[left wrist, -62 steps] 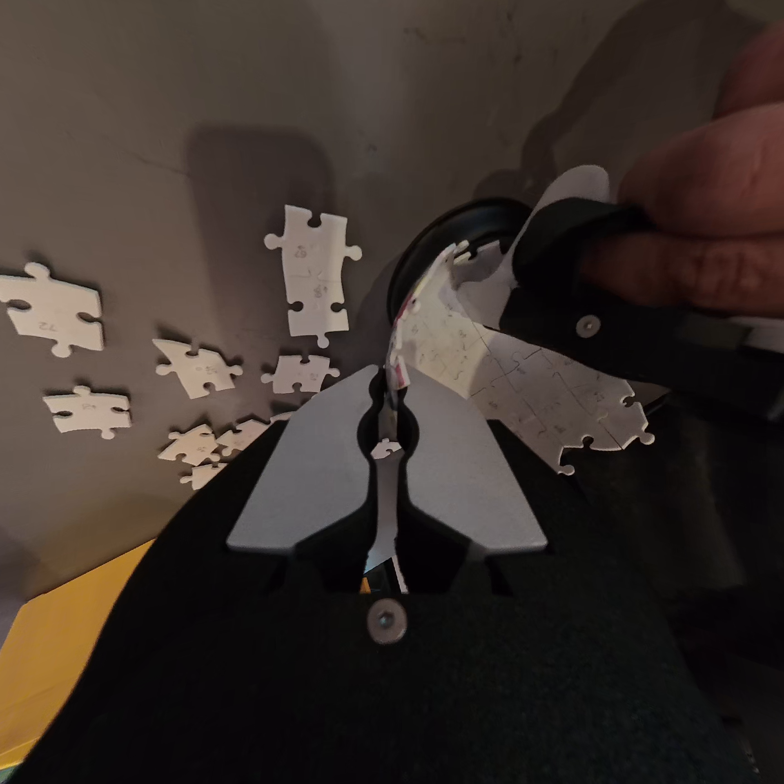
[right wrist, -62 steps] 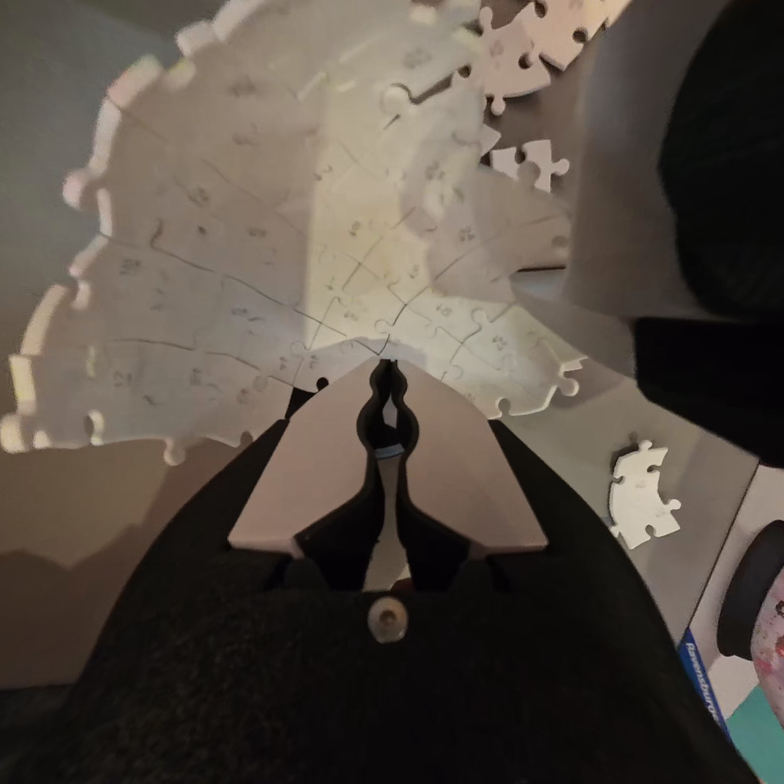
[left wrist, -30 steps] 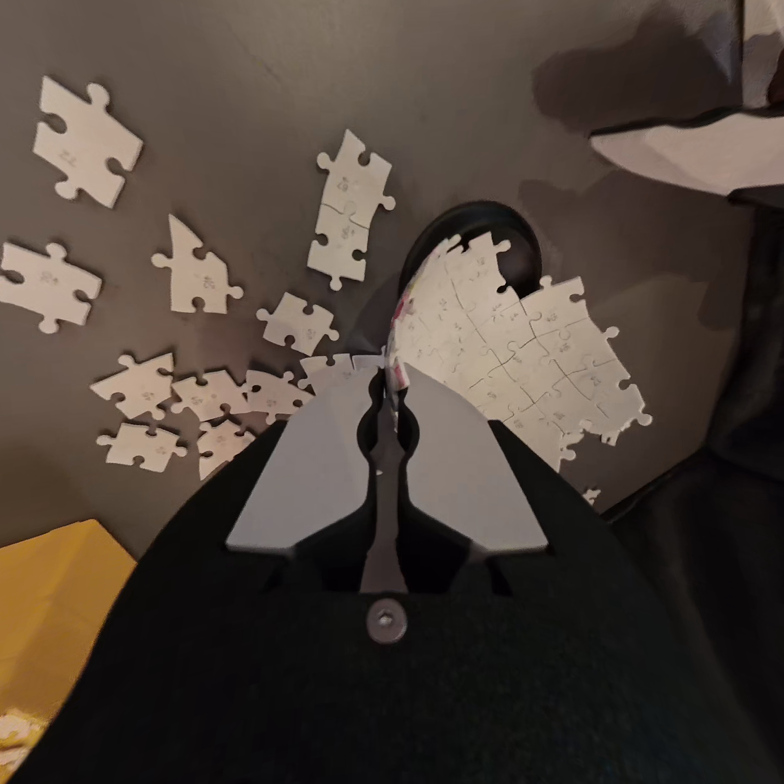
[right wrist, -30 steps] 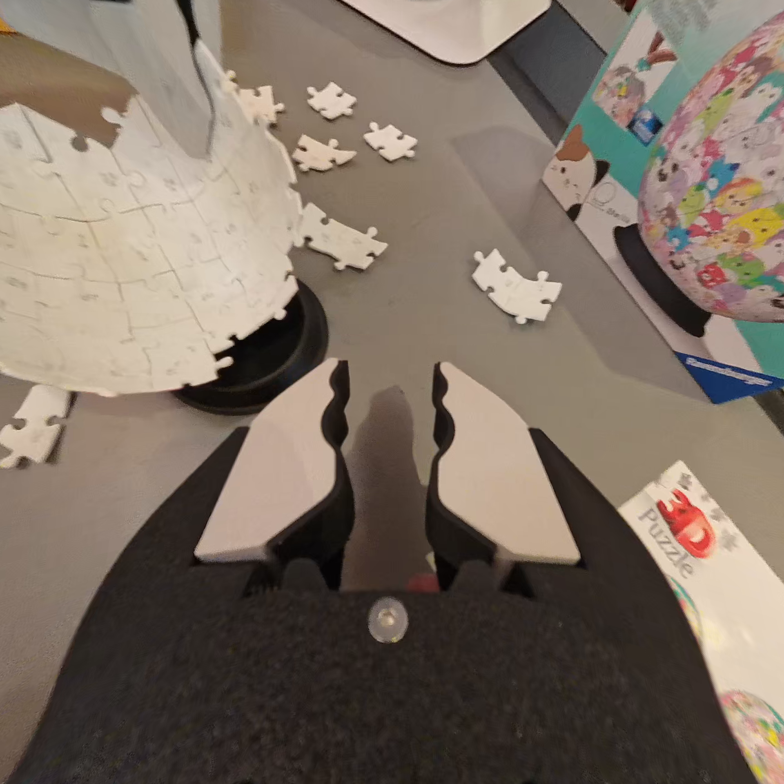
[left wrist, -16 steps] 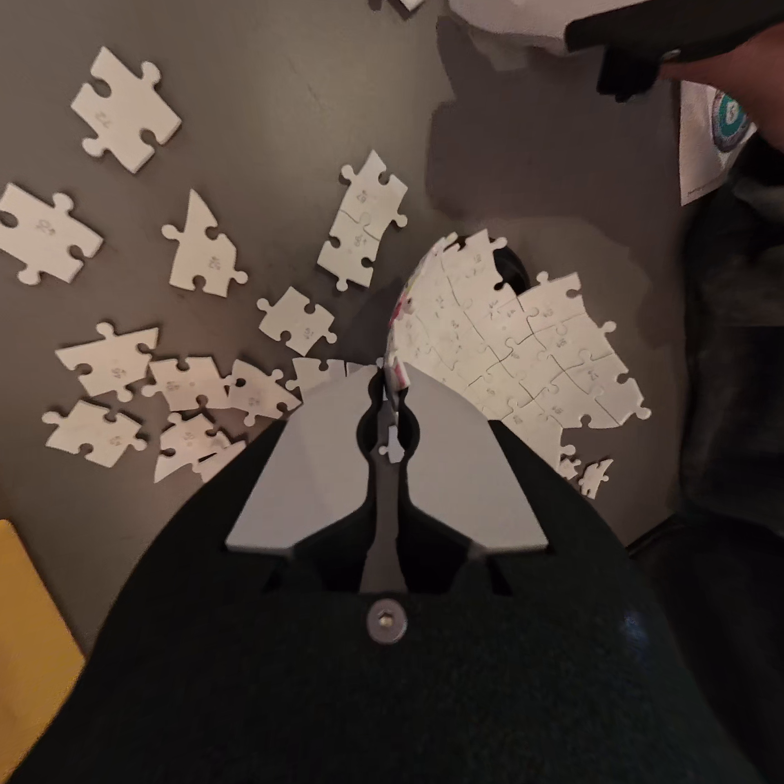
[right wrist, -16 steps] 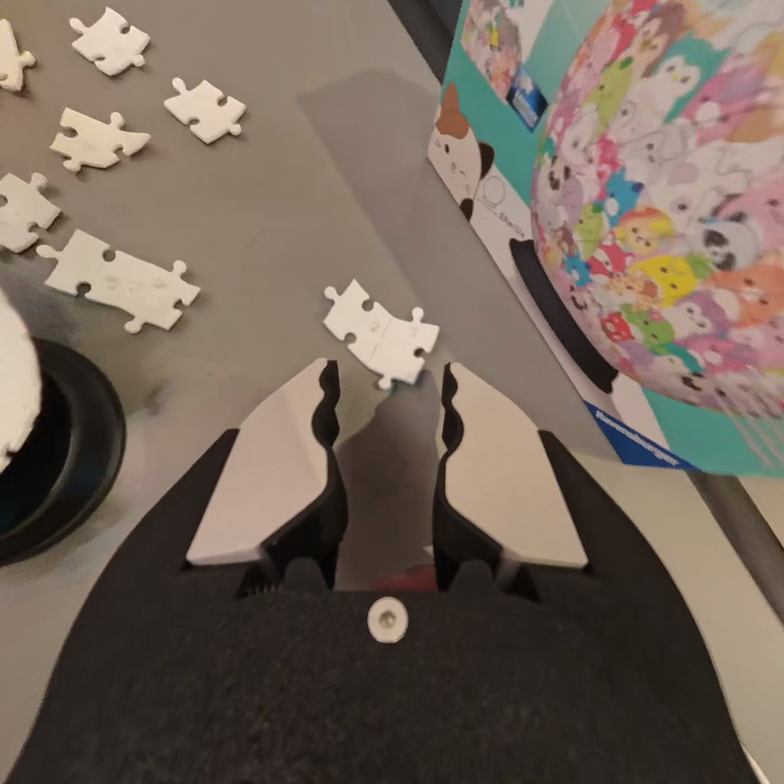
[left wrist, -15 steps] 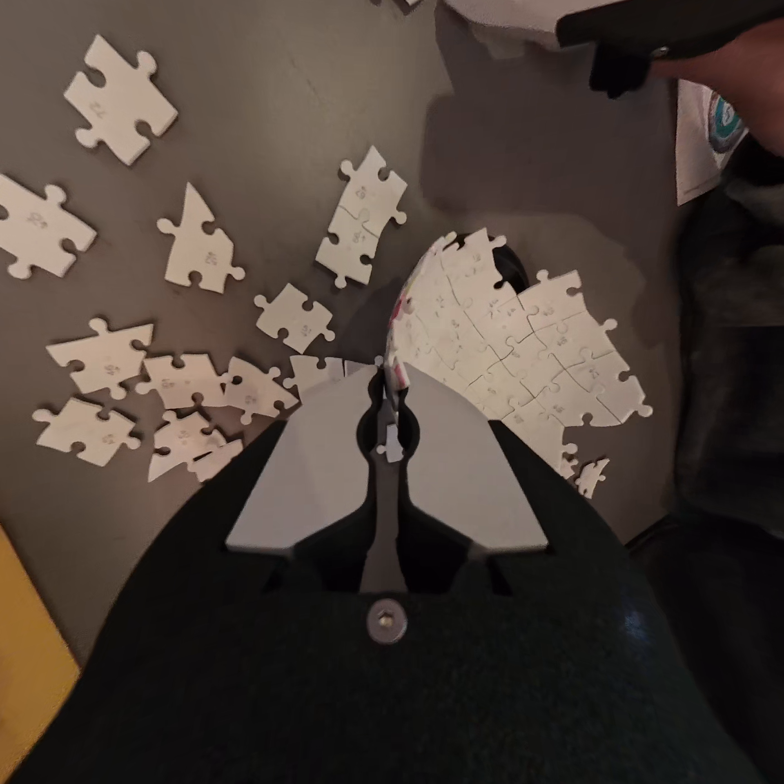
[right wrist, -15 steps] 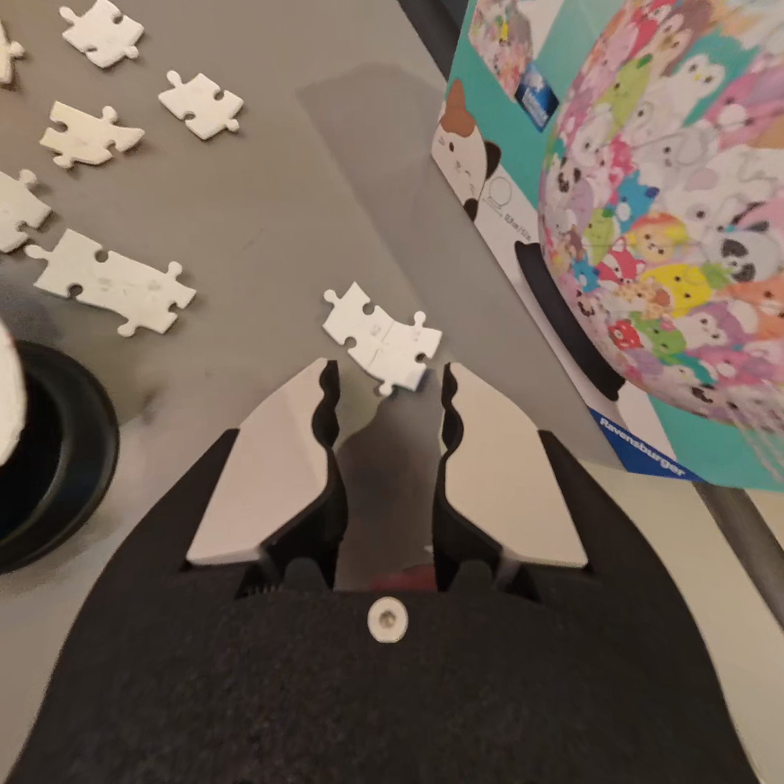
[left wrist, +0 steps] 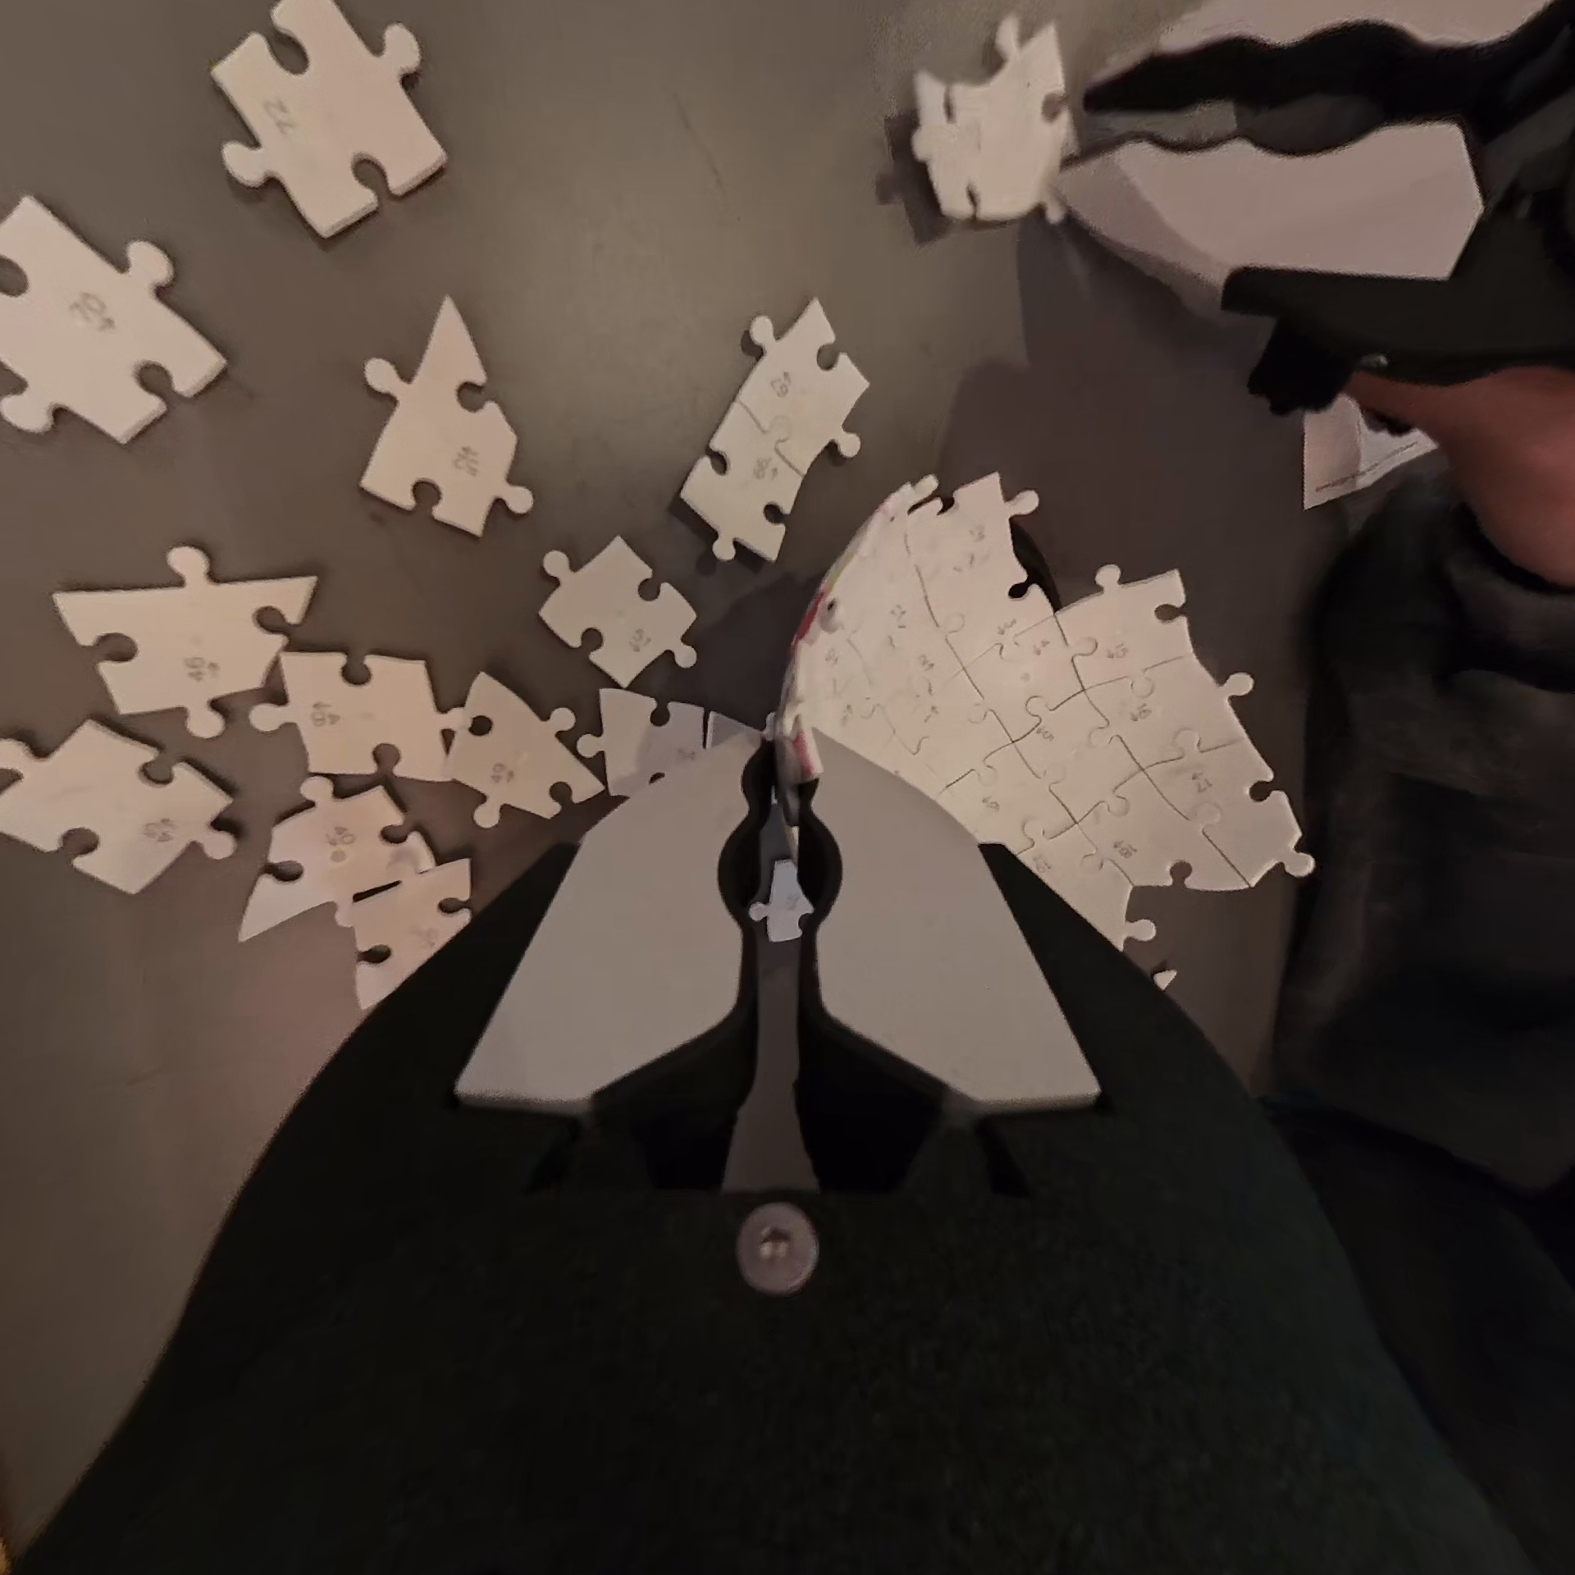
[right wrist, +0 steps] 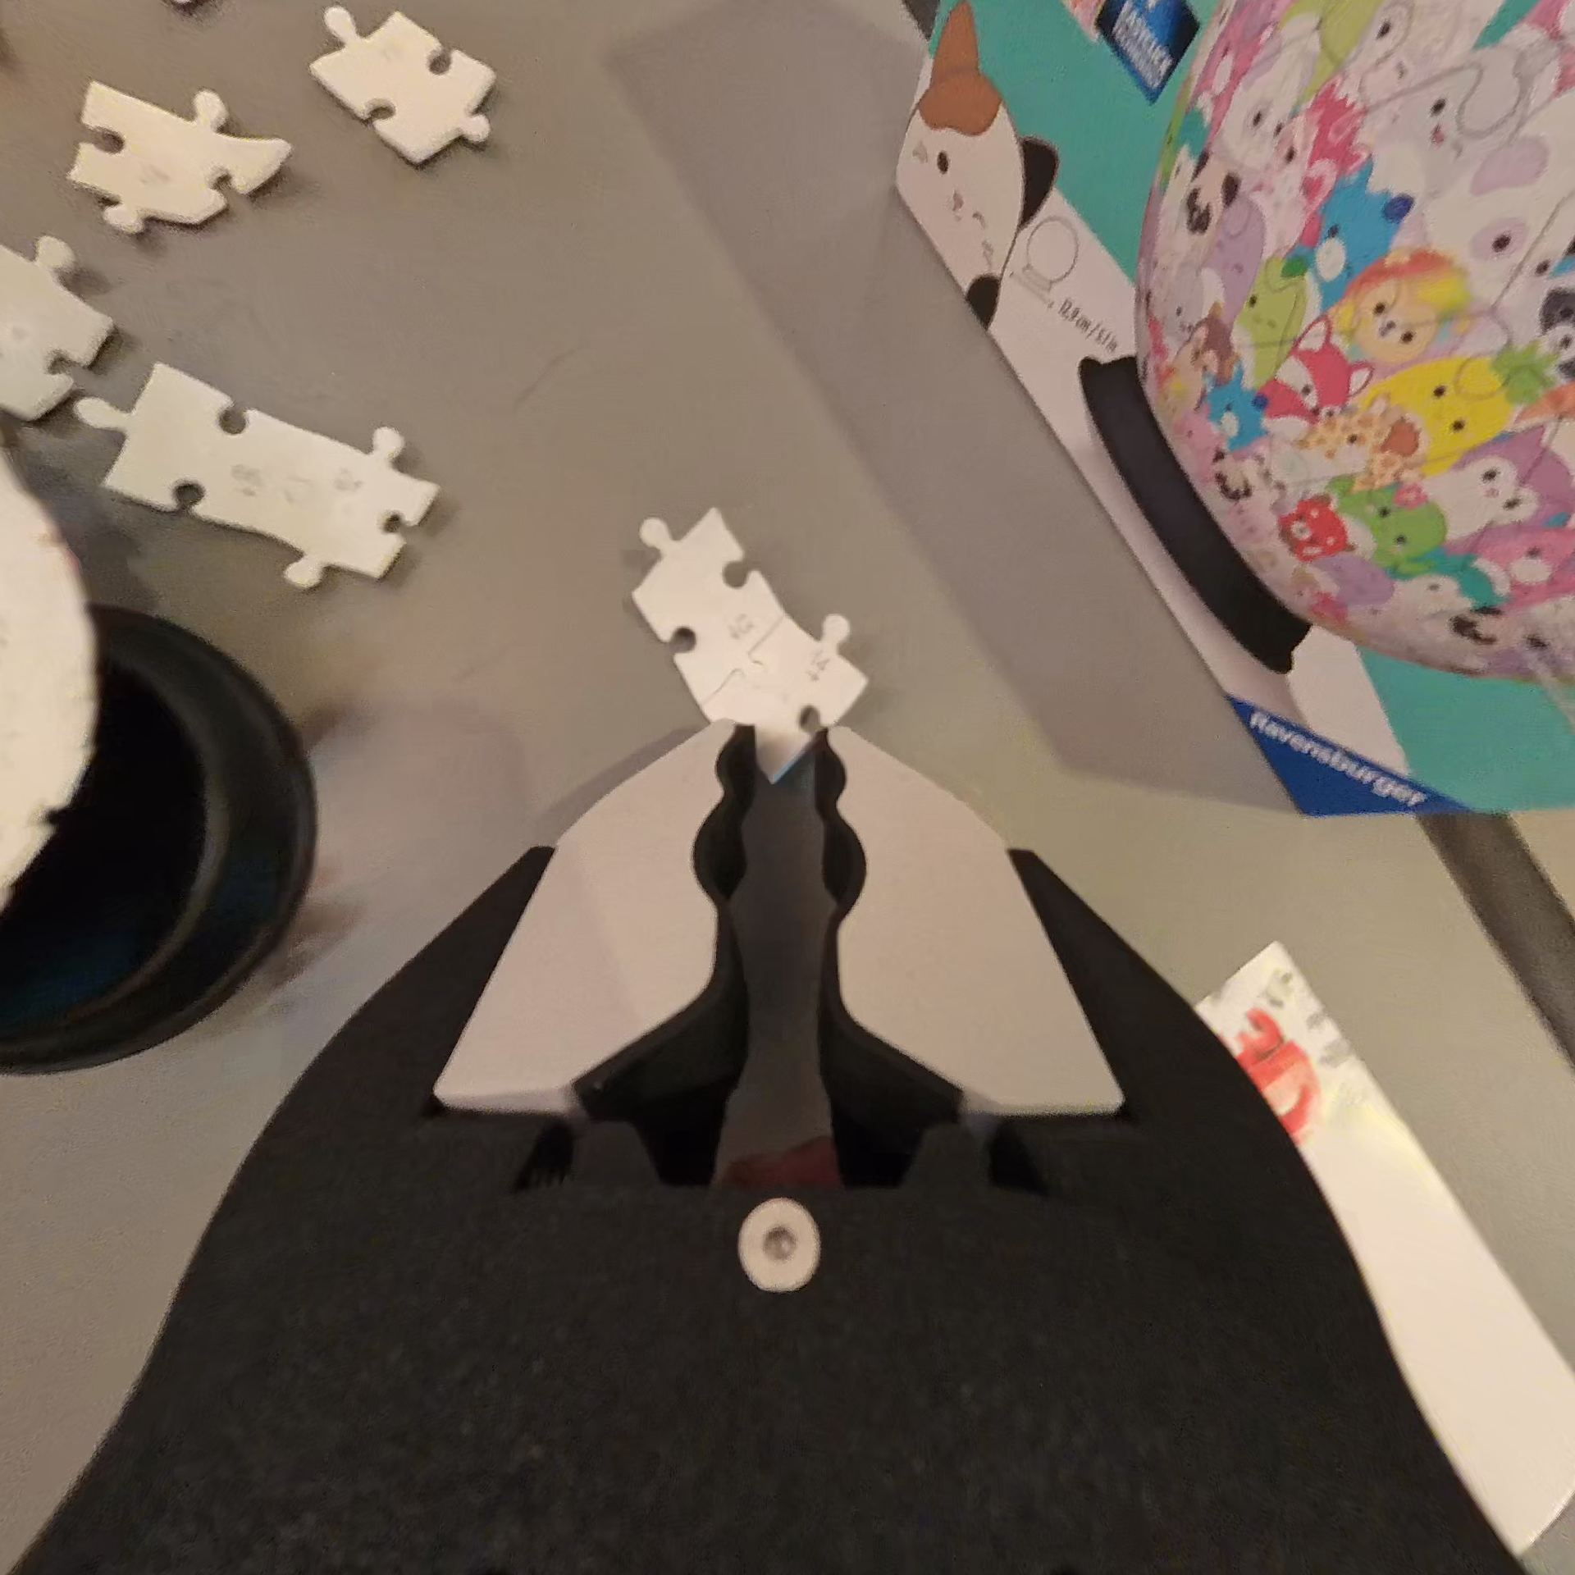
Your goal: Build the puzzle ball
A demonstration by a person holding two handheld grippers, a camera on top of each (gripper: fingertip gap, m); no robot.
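Judging by its thin curved shell, the partly built white puzzle ball section is expected to be light, rigid piece by piece, yet apt to pop apart at its joints if squeezed or twisted. It is pinched at its near edge by the closed left gripper, above the black ring stand. A joined pair of white curved puzzle pieces is clamped at one corner between the right gripper fingertips; a firmer hold nearer the seam would be advised. Whether the pair is clear of the grey table cannot be told, and the printed faces are hidden.
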